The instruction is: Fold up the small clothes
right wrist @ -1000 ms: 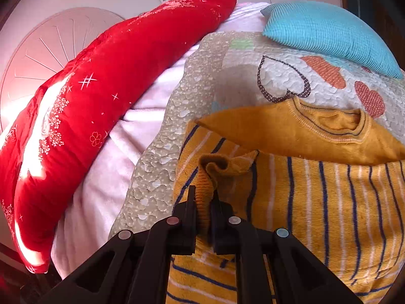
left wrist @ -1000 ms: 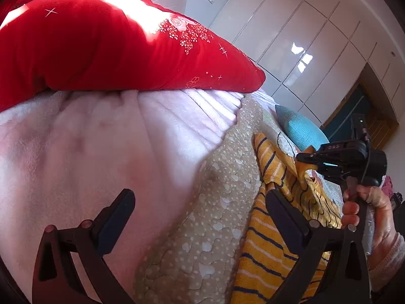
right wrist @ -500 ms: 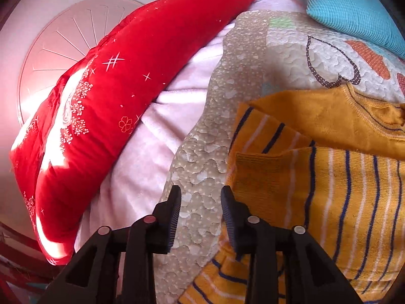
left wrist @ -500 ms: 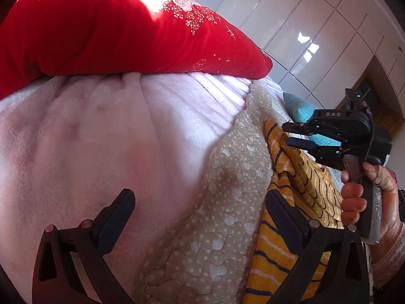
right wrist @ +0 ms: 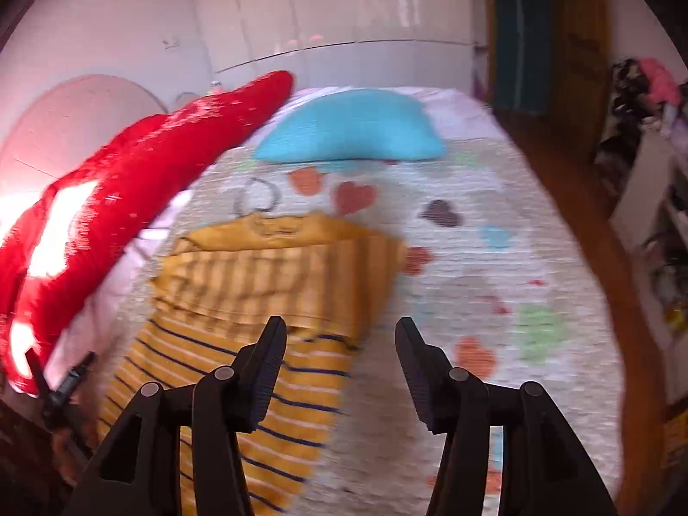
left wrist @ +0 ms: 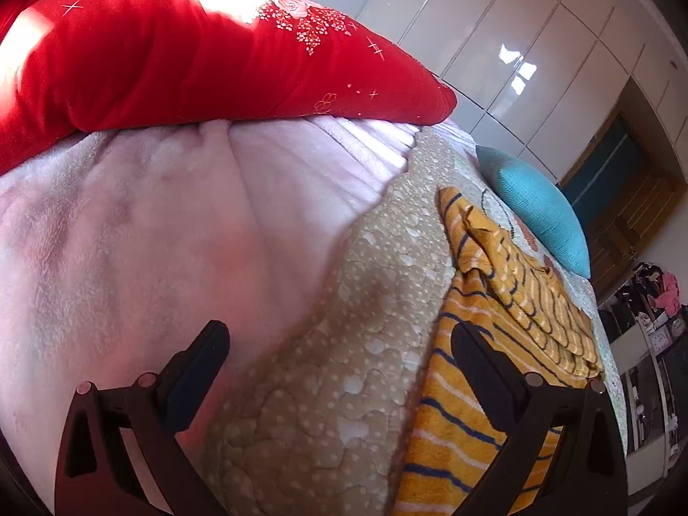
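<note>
A yellow sweater with navy and white stripes (right wrist: pixel 258 301) lies flat on the bed quilt, its sleeve folded across the chest. It also shows in the left wrist view (left wrist: pixel 494 314) at the right. My left gripper (left wrist: pixel 339 365) is open and empty, low over the beige quilt edge just left of the sweater's hem. My right gripper (right wrist: pixel 339 361) is open and empty, raised above the sweater's right side. The left gripper's tip shows at the lower left of the right wrist view (right wrist: pixel 64 387).
A red quilted bolster (left wrist: pixel 193 56) lies on a pink blanket (left wrist: pixel 150 236) along the left. A teal pillow (right wrist: pixel 352 129) sits beyond the sweater. The heart-patterned quilt (right wrist: pixel 494 258) spreads to the right. Wardrobe doors (left wrist: pixel 516 51) and cluttered shelves (right wrist: pixel 653 223) stand beyond the bed.
My right gripper let go of the folded sleeve, opened wide, and pulled up and back to the right. It has left the left wrist view. The left gripper barely moved.
</note>
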`<state>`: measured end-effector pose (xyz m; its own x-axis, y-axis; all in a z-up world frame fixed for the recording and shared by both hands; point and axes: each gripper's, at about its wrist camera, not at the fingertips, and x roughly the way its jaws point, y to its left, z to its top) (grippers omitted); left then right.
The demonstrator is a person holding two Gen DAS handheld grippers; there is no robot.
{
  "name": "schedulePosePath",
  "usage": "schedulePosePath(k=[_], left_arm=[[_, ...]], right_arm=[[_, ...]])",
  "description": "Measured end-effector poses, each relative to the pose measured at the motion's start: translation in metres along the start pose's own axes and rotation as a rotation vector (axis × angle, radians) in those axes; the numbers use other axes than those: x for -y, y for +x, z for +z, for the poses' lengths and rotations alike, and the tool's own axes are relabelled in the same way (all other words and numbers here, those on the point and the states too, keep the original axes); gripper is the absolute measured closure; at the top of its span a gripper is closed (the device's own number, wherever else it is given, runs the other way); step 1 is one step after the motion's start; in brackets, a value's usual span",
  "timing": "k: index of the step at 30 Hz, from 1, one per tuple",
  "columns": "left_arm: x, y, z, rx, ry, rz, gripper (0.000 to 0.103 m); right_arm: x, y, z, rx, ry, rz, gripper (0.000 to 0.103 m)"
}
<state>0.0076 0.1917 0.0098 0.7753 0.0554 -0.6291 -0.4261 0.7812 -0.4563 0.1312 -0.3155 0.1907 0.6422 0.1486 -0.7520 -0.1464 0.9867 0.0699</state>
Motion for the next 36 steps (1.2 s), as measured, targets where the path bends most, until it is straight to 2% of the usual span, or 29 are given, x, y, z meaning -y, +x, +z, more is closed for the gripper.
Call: schedulePosePath(k=[2,4,6,8,12,14,17,20,24,27,28,30,31,32,36], left_arm=[[0.007,-0.013,-0.005,0.013,0.007,-0.022,0.001],[0.014,-0.023,-0.012,0.007,0.028,-0.004,0.001],[0.017,-0.027,-0.019,-0.049,0.037,-0.042,0.001],[0.019,-0.029,-0.027,-0.095,0.055,-0.071,0.001],[0.023,-0.031,-0.041,-0.16,0.125,-0.07,0.001],[0.024,-0.031,-0.043,-0.184,0.154,-0.08,0.001],[0.023,-0.029,-0.046,-0.223,0.159,-0.116,0.001],[0.022,-0.032,-0.051,-0.233,0.16,-0.147,0.001],[0.024,-0.036,-0.059,-0.256,0.122,-0.256,0.001],[0.024,-0.04,-0.063,-0.261,0.094,-0.282,0.002],[0.022,-0.042,-0.063,-0.261,0.082,-0.283,0.008],[0.017,-0.045,-0.064,-0.276,0.052,-0.285,0.034],[0.015,-0.043,-0.065,-0.306,0.034,-0.305,0.052],[0.013,-0.043,-0.066,-0.323,0.017,-0.313,0.056],[0.013,-0.049,-0.074,-0.326,0.029,-0.311,0.056]], right_arm=[[0.04,-0.023,-0.016,-0.017,0.02,-0.096,0.039],[0.067,-0.034,-0.041,-0.041,0.068,-0.071,0.039],[0.078,-0.032,-0.072,-0.066,0.119,0.014,0.038],[0.072,-0.017,-0.107,-0.097,0.151,0.11,0.038],[0.028,0.033,-0.163,-0.155,0.2,0.335,0.038],[0.006,0.055,-0.18,-0.188,0.206,0.408,0.038],[-0.018,0.077,-0.195,-0.213,0.222,0.484,0.037],[-0.029,0.079,-0.197,-0.169,0.241,0.52,0.029],[-0.044,0.09,-0.193,-0.167,0.277,0.599,0.029],[-0.058,0.092,-0.192,-0.164,0.28,0.653,0.029],[-0.062,0.092,-0.194,-0.161,0.285,0.663,0.029],[-0.069,0.091,-0.199,-0.152,0.292,0.691,0.029],[-0.072,0.09,-0.202,-0.144,0.297,0.701,0.029],[-0.073,0.088,-0.205,-0.137,0.304,0.714,0.029],[-0.081,0.083,-0.216,-0.14,0.322,0.774,0.029]])
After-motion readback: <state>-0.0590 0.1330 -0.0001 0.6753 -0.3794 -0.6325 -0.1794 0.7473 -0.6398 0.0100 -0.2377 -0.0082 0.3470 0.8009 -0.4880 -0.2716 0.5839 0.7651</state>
